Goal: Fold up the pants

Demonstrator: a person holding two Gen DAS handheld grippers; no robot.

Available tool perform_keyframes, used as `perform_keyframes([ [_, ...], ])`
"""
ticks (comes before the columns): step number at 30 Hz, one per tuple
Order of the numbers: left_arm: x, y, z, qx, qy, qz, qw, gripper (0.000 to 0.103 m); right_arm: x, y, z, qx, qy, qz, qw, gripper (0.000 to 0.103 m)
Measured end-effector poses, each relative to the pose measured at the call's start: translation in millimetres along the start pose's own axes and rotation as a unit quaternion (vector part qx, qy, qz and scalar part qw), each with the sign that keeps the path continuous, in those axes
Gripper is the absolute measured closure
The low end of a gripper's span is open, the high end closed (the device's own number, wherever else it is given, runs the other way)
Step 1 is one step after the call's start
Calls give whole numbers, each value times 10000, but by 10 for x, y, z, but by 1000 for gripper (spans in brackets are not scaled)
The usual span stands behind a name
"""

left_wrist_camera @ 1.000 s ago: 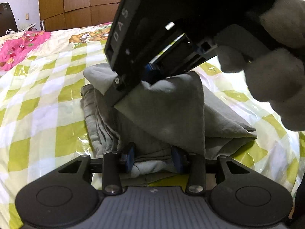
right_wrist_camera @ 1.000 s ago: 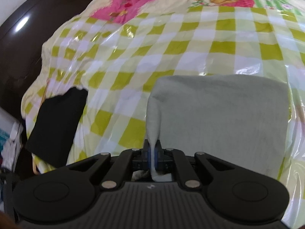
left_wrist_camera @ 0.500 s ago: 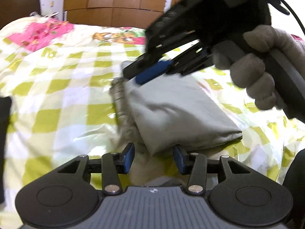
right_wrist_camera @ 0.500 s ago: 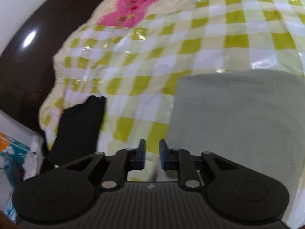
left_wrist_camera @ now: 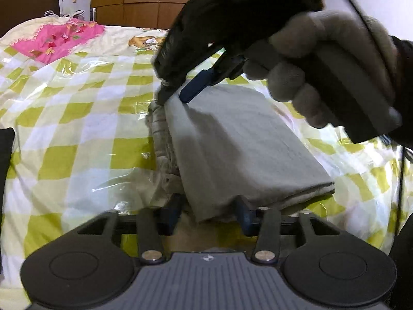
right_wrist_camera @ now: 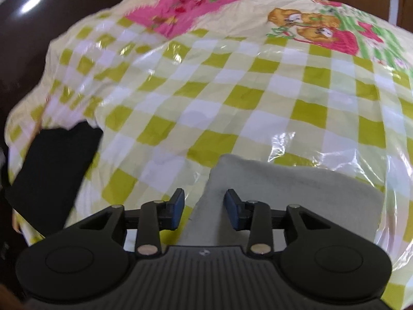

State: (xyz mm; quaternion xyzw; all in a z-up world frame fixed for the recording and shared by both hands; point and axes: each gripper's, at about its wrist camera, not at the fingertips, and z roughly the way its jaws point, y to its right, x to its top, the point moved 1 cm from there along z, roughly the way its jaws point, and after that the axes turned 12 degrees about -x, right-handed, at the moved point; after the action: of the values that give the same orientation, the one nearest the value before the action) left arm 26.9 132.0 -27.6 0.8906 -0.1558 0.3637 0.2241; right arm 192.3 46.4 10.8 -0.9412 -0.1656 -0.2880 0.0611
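Note:
The grey pants (left_wrist_camera: 232, 144) lie folded in a thick rectangular stack on the checked bed cover. My left gripper (left_wrist_camera: 209, 211) is open at the near end of the stack, its blue pads either side of the fold's corner. My right gripper (right_wrist_camera: 204, 206) is open over the far left corner of the pants (right_wrist_camera: 284, 199). In the left wrist view the right gripper (left_wrist_camera: 173, 95) hovers just above that far corner, held by a gloved hand (left_wrist_camera: 322, 72).
The green and white checked cover (right_wrist_camera: 232, 90) has a glossy plastic layer. A black cloth (right_wrist_camera: 51, 165) lies at the bed's left edge. A pink patch (left_wrist_camera: 56, 38) and wooden wardrobe doors (left_wrist_camera: 144, 0) are at the back.
My right gripper let go of the pants' top layer, which dropped flat onto the stack, and has opened wider. Both grippers have pulled back slightly from the stack.

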Motion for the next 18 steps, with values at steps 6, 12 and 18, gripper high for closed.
perform_keyframes([
  [6,66,34,-216,-111,264,-93,9995,77,-15,322,-116,9,-33,462,9989,100],
  [12,182,-86,-381,-183,658,-237,9974,77,135,502,-593,259,416,830,9953,100],
  [18,-47,-435,-87,-124,172,-964,9951,76,214,162,21,291,-28,654,9974,94],
])
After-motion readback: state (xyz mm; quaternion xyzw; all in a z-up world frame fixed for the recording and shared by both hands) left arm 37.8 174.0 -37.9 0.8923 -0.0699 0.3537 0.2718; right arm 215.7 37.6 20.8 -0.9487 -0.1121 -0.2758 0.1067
